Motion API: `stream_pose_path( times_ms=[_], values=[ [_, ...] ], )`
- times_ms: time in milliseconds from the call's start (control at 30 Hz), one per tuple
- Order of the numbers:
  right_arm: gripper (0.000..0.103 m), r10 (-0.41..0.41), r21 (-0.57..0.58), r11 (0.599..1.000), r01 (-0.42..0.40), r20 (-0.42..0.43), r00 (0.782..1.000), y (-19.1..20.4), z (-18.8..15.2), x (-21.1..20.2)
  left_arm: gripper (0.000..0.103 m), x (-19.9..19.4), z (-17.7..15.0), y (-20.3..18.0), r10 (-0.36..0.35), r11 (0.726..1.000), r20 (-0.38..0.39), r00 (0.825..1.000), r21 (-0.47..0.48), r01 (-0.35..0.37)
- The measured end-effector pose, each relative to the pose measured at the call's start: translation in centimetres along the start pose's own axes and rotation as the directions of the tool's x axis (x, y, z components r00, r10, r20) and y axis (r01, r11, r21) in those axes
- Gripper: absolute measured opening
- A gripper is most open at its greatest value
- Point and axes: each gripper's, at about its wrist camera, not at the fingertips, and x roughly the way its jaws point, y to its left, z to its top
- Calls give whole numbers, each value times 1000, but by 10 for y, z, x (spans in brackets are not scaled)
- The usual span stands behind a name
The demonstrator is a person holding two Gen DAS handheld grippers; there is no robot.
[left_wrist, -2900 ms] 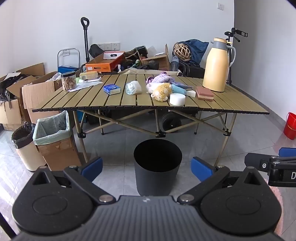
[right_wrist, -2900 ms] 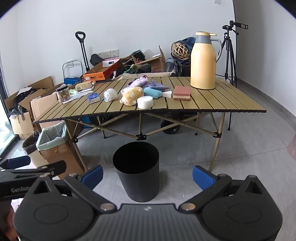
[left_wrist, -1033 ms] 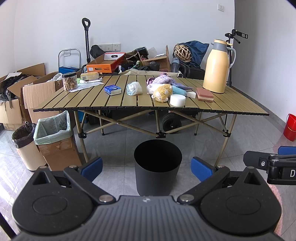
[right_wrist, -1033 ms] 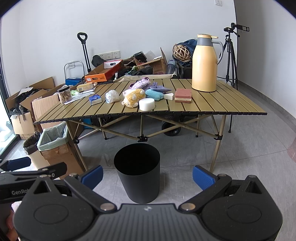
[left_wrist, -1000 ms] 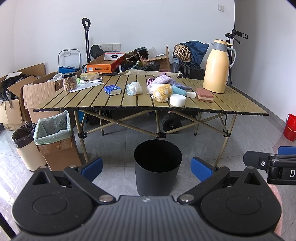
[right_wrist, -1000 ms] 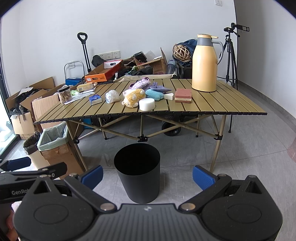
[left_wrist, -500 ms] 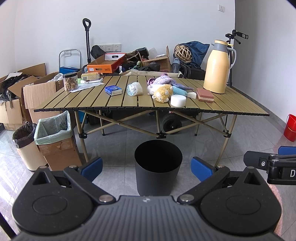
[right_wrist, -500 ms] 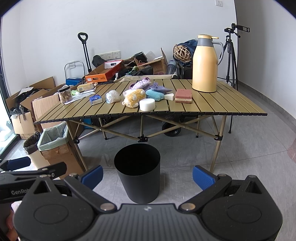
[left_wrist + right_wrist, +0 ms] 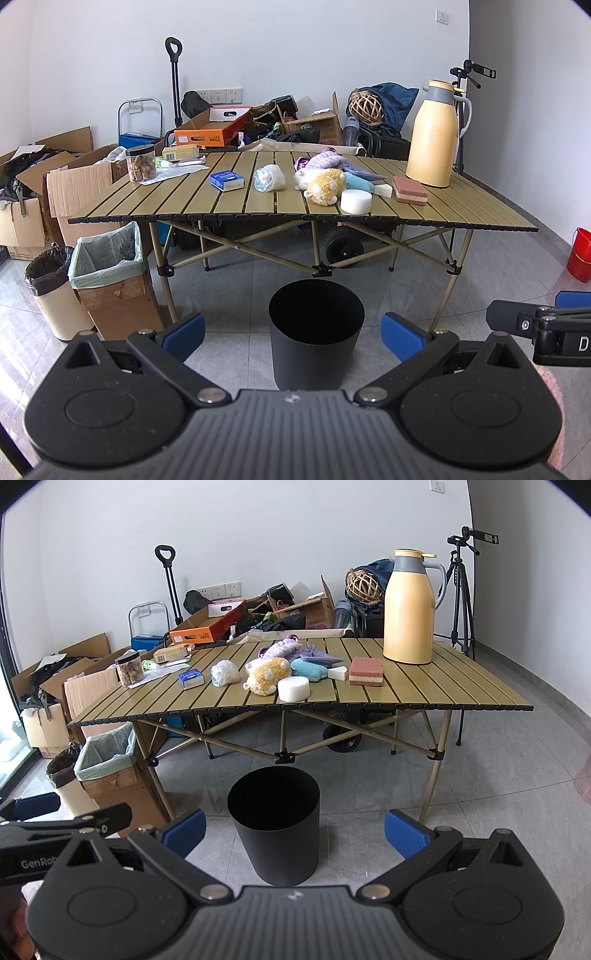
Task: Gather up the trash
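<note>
A black bin point(image 9: 316, 336) stands on the floor in front of a slatted table point(image 9: 184, 203); it also shows in the right wrist view point(image 9: 274, 821). On the table lie a crumpled clear plastic bag point(image 9: 269, 178), a blue packet point(image 9: 226, 180), a white foam disc point(image 9: 355, 201), a plush toy point(image 9: 323, 185) and a pink sponge point(image 9: 410, 189). My left gripper point(image 9: 292, 336) is open and empty, well short of the table. My right gripper point(image 9: 294, 829) is open and empty, beside the left.
A yellow thermos point(image 9: 433, 134) stands at the table's right rear, a snack jar point(image 9: 140, 163) at its left. A lined cardboard box point(image 9: 110, 273) and a small bin point(image 9: 51, 284) stand left of the table. A red bucket point(image 9: 580, 249) is far right. Clutter lines the back wall.
Both grippers have drifted slightly, so the table and bin shift a little in view. Both stay open and empty.
</note>
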Motion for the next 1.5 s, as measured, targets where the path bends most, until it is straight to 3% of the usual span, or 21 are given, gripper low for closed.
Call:
stream_pose_path(
  times_ms=[500, 633, 1067, 1500],
  values=[
    [103, 2, -15, 1000, -2, 18, 1000, 4, 3, -3, 103, 2, 2, 7, 1, 1000, 11, 1000, 1, -1],
    [103, 6, -30, 1000, -5, 32, 999, 6, 7, 0, 103, -1, 21, 12, 4, 1000, 20, 1000, 2, -4],
    [103, -7, -24, 1000, 9, 61, 998, -6, 25, 26, 103, 24, 32, 5, 5, 1000, 73, 997, 22, -6],
    [103, -40, 3, 999, 40, 135, 990, -29, 61, 63, 103, 63, 67, -3, 10, 1000, 136, 991, 17, -12]
  ],
)
